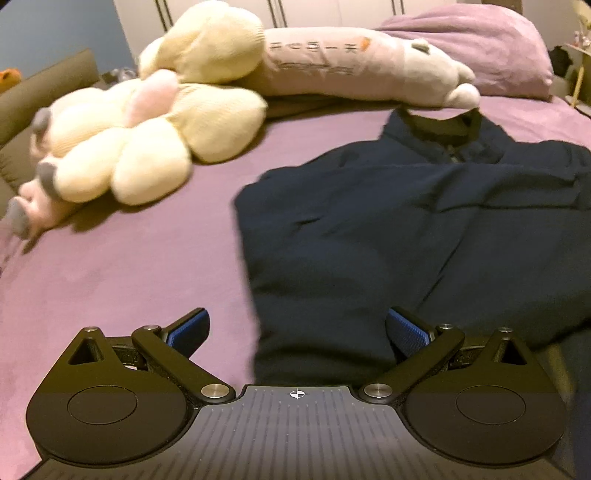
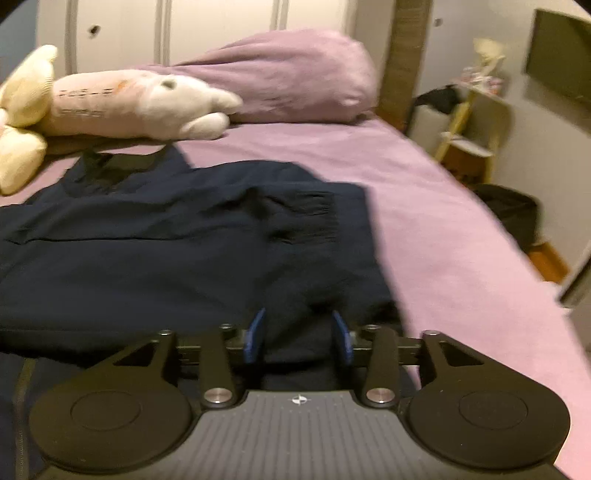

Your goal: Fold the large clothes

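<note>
While blurred, navy garment hides bed

This is a bedroom in a home. There is a big bed with a purple sheet and a purple pillow — and soft toys lie on it. White closet doors stand behind the bed, and a small shelf stands beside it.

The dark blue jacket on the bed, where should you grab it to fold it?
Probably by the near bottom corners of the jacket, coming from the near edge of the bed. It lies spread flat with its collar at the far end by the stuffed toy, so lifting the hem should fold it toward the collar.
</note>
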Motion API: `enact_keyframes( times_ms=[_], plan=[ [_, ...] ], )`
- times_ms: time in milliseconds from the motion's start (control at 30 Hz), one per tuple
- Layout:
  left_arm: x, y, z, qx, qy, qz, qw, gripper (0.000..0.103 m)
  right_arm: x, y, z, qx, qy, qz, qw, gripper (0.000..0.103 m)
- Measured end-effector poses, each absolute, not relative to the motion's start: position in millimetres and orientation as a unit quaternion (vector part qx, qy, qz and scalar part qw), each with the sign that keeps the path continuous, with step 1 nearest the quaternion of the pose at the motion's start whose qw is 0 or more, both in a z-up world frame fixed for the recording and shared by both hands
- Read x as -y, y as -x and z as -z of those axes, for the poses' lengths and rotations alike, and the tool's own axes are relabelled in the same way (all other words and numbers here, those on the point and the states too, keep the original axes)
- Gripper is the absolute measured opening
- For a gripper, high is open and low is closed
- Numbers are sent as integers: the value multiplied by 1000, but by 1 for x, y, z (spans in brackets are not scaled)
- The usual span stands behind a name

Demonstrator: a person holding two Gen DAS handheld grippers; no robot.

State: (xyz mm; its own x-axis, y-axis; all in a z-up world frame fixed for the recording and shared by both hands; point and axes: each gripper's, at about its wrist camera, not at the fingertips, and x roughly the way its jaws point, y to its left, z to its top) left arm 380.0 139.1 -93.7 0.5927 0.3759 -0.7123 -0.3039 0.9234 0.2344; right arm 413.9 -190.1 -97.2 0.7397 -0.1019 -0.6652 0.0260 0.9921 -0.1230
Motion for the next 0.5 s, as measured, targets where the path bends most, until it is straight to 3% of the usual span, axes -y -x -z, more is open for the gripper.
enact_keyframes(
  times_ms=[67, 167, 200, 333, 500],
  plan=[
    [-145, -357, 87, -420, -37, -188, 887, 103, 214, -381, 91, -353, 25, 8, 935, 48],
    [-156, -295, 78, -427, -3, -136, 894, 103, 256, -320, 88, -359, -20, -73, 930, 76],
    [-160, -269, 77, -429, 8, -117, 896, 103, 269, -300, 89, -362, -24, -88, 928, 79],
    [-174, -163, 85, -455, 77, -73, 884, 103, 328, -218, 97, -399, -68, -92, 910, 79],
    [-189, -85, 104, -487, 182, -67, 851, 103, 377, -162, 114, -443, -153, -65, 881, 78]
  ],
)
